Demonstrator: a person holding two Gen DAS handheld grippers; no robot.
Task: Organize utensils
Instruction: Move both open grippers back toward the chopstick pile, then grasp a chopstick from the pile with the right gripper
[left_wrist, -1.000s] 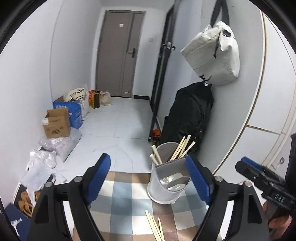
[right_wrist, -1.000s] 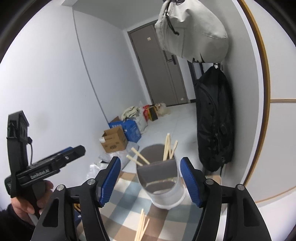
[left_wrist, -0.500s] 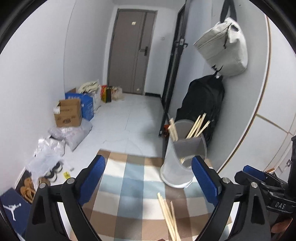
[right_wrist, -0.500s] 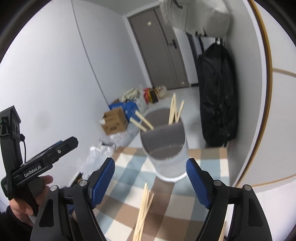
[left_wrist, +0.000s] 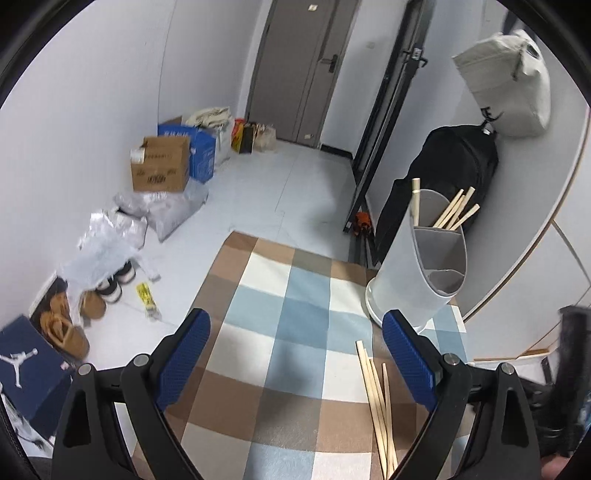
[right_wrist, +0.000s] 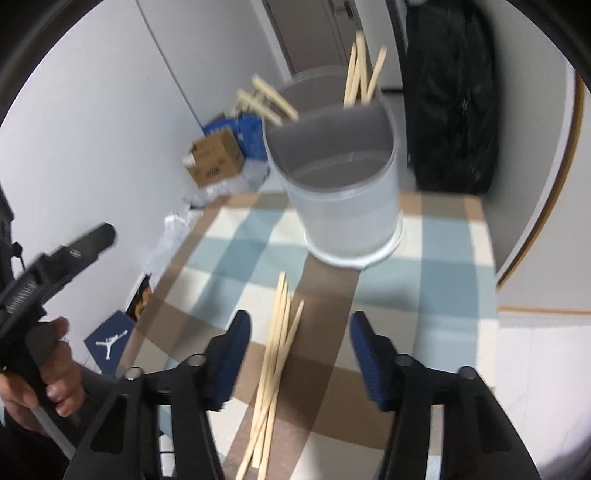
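Left tongs (left_wrist: 295, 354): wide open, nothing between the blue pads, sitting at the bottom of the left wrist view over the checkered cloth (left_wrist: 280, 317).

Right tongs (right_wrist: 299, 354): also spread open and holding nothing, low center in the right wrist view.

Loose chopsticks (right_wrist: 273, 369): a small bunch lying flat on the cloth, fanned a bit at the far tips. In the right wrist view they run straight up through the gap between the two pads, closer to the left pad, not touching either as far as I can see. In the left wrist view the same bunch (left_wrist: 376, 402) sits lower right, just inside the right-hand pad.

Utensil holder (right_wrist: 340, 192): pale grey cylinder with a divider inside, standing on the far end of the cloth, upper center of the right wrist view, beyond the chopstick tips and apart from them. In the left wrist view it's (left_wrist: 421, 266) at right, just above the right pad.

Chopsticks in holder (left_wrist: 454, 210): several already stand in the back compartment, leaning out over the rim. The front compartment looks bare from here.

Counter: covered by the cloth, so can't really see its surface.

Background: black backpack (left_wrist: 443, 177) against the wall behind the holder, cardboard box (left_wrist: 160, 166) on the floor at left.
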